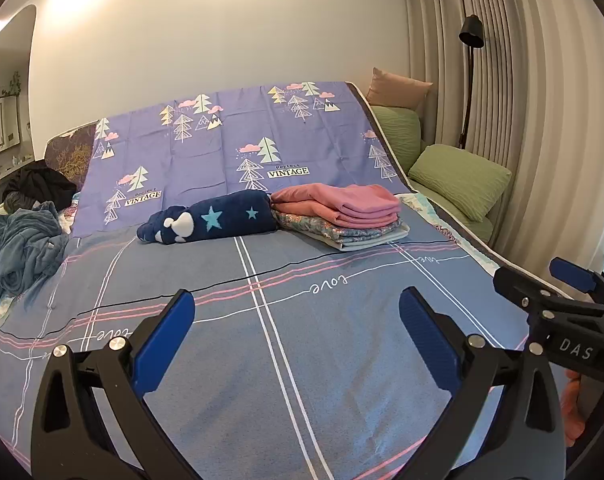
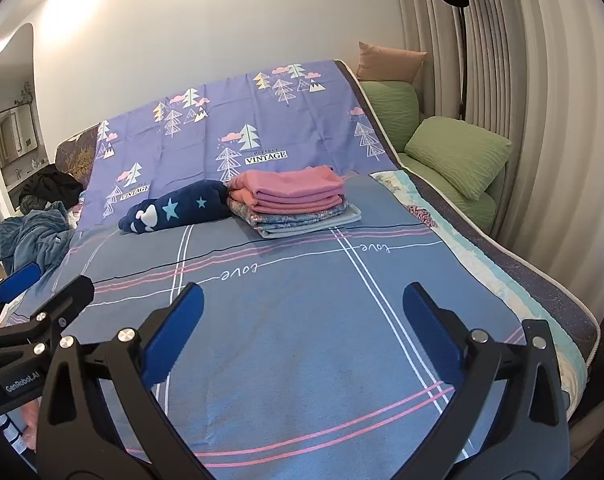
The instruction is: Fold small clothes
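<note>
Ahead of both grippers, past a bare stretch of blue bedsheet [image 1: 302, 360], sat a stack of folded clothes [image 2: 294, 204]: pink pieces on top, floral blue-grey ones beneath, edges squared, presumably finished work set aside to keep the near sheet free for folding. Touching the stack's left side lay a navy star-print bundle [image 2: 174, 212], rolled rather than flat.

Left gripper [image 1: 296, 320]: fingers spread wide, holding nothing, hovering over the sheet. Right gripper [image 2: 302, 316]: likewise spread and empty.

Far left of both, a rumpled heap of blue-grey fabric [image 1: 22, 248] at the bed's edge, possibly the unfolded supply.

Legible writing: "love" on the sheet; "Perfect VINTAGE" on the purple tree-print cover [image 1: 222, 148]; "DAS" on the right gripper's body; "GenRobot.AI" on the left gripper's body.
</note>
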Motion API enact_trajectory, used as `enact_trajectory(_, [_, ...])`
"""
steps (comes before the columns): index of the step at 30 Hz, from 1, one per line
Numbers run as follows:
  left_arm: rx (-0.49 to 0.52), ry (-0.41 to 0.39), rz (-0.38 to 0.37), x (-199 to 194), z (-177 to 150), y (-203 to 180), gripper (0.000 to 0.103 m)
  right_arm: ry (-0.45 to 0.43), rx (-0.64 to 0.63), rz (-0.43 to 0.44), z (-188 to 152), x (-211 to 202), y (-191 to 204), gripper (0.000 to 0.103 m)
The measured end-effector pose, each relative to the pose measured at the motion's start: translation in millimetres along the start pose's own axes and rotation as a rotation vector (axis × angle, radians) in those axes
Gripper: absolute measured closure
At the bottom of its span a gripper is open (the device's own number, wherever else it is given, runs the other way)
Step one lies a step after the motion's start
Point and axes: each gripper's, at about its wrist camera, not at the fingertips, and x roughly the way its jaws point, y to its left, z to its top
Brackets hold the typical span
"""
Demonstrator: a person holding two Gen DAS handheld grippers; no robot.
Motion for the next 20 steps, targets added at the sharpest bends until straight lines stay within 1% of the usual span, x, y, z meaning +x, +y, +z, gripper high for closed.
enact_trajectory(5, [-0.002, -0.001, 0.000, 0.5, -0.4, 0.0, 0.001, 0.002, -0.006, 0.000, -0.3, 2.2, 2.1, 0.002])
enact_trajectory(11, [0.015, -0.001, -0.002, 0.4, -1.4, -1.1, 0.001, -0.007, -0.017, -0.026, 0.7, 3.8, 4.2, 0.002])
enact_trajectory(20, [0.032, -0.002, 0.002, 1.4, -0.9, -2.7, 0.001, -0.006, -0.023, -0.022, 0.6, 6.8, 6.9, 0.002])
